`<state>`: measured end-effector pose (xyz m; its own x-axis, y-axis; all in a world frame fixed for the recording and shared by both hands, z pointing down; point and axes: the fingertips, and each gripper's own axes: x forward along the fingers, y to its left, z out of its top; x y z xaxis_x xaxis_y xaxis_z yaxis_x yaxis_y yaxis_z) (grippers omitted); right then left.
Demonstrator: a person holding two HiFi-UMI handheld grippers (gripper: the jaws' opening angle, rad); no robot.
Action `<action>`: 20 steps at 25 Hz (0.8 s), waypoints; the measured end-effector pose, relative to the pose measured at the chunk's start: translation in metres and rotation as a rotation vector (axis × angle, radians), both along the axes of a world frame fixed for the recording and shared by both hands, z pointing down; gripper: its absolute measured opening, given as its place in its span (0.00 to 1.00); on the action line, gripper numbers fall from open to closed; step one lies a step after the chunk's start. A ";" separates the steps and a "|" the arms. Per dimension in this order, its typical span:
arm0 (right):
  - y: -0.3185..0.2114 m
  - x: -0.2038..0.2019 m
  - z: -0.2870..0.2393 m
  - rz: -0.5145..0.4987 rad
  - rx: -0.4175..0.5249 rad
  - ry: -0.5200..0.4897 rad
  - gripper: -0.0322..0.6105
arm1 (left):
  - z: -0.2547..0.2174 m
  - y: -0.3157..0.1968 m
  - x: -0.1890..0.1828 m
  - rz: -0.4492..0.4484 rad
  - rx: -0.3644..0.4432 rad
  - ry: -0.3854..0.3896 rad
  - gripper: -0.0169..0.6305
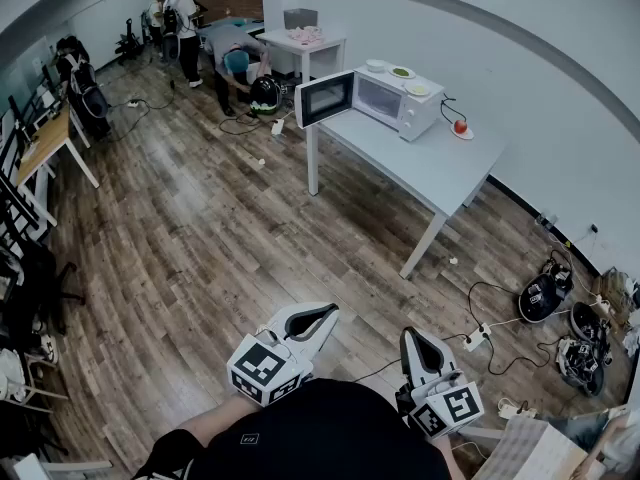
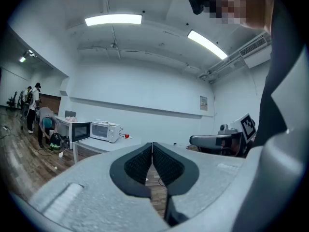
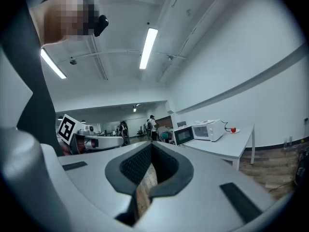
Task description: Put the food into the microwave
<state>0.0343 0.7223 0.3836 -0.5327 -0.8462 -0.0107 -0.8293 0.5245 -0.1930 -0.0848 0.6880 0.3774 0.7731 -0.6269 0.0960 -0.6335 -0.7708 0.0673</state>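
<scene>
At this moment both grippers were held low in front of the person, well apart from the work table (image 1: 420,163). The left gripper (image 1: 330,313) was clenched: in the left gripper view its two ribbed pads met at the tips with nothing between them. The right gripper (image 1: 410,334) was likewise closed and empty, its jaw tips together in the right gripper view. Each pointed roughly level, toward the table across the wood floor (image 1: 200,238).

The white microwave (image 1: 395,100) stood at the far end of the table, its door (image 1: 325,98) swung open to the left of the head view. The food rested on top of the microwave: a white bowl (image 1: 376,65), a plate with green food (image 1: 402,72) and a second plate (image 1: 417,89) nearer the right front corner; the contents of the bowl and the second plate could not be made out. A small red fruit (image 1: 461,126) sat on a saucer (image 1: 466,134) on the table, just right of the microwave.

Cables (image 1: 490,333) lay on the floor to the right. Several people (image 1: 185,23) stood or bent over at the far end of the room.
</scene>
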 end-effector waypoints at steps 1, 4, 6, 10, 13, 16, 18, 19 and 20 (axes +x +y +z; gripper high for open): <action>-0.003 -0.004 0.000 -0.001 0.001 0.000 0.07 | 0.000 -0.002 -0.004 -0.001 0.001 0.001 0.05; -0.009 -0.015 -0.001 -0.001 0.004 0.000 0.07 | -0.001 -0.009 -0.016 -0.006 0.003 0.005 0.05; -0.012 -0.024 -0.002 -0.003 0.005 0.000 0.07 | -0.001 -0.011 -0.025 -0.009 0.004 0.005 0.05; -0.015 -0.052 -0.001 -0.016 -0.003 -0.002 0.07 | -0.001 -0.011 -0.052 -0.013 0.002 0.003 0.05; -0.014 -0.080 0.005 -0.042 -0.036 -0.042 0.07 | 0.004 -0.009 -0.074 -0.012 -0.004 0.003 0.05; -0.010 -0.112 0.014 -0.087 -0.065 -0.057 0.07 | 0.010 -0.009 -0.093 -0.009 -0.009 -0.004 0.05; -0.010 -0.125 0.015 -0.102 -0.069 -0.040 0.07 | 0.013 -0.012 -0.102 -0.011 -0.016 -0.001 0.05; -0.012 -0.129 0.013 -0.104 -0.069 -0.039 0.07 | 0.012 -0.014 -0.105 -0.009 -0.020 0.006 0.05; -0.013 -0.130 0.011 -0.104 -0.067 -0.042 0.07 | 0.012 -0.015 -0.106 -0.007 -0.022 0.013 0.05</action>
